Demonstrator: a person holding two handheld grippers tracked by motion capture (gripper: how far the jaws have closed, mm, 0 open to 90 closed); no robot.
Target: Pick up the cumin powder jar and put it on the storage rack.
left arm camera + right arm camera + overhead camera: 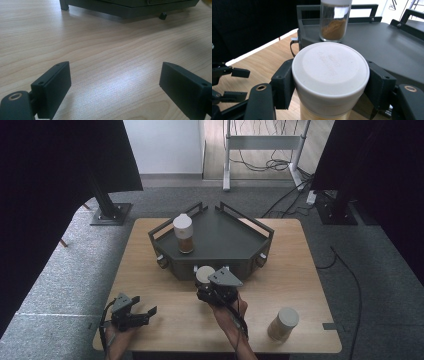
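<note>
- The right gripper [212,287] clamped a white-lidded jar [330,75] upright, just before the tray's [220,262] front edge.
- The tray deck lay ahead and higher.
- The left gripper [113,87] stood open, empty.

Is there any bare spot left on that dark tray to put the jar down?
Yes. The dark tray is bare across its middle and right, right of the brown-powder jar at its left rail. The table is also free right of the tray, down to the jar near the front right corner. It is crowded at the tray's front, where the right hand-held gripper holds the white-lidded jar.
</note>
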